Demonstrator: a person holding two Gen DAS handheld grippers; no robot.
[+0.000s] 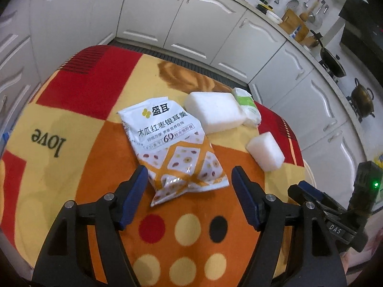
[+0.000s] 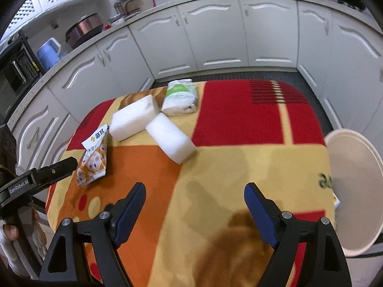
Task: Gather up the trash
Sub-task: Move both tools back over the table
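Both empty and spread: left gripper (image 1: 189, 174) over snack packet (image 1: 172, 148), right gripper (image 2: 195, 191) above blanket (image 2: 239, 162); foam blocks (image 2: 171, 141) beyond.

Bright indoor light, fisheye warp, slight blur

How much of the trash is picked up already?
None that these pictures show. Both grippers are open and empty: the left gripper hovers over the snack packet, the right gripper over bare cloth. Still lying on the table: the packet, the big foam block, the small foam block and the tissue pack. What the white bin holds can't be seen.
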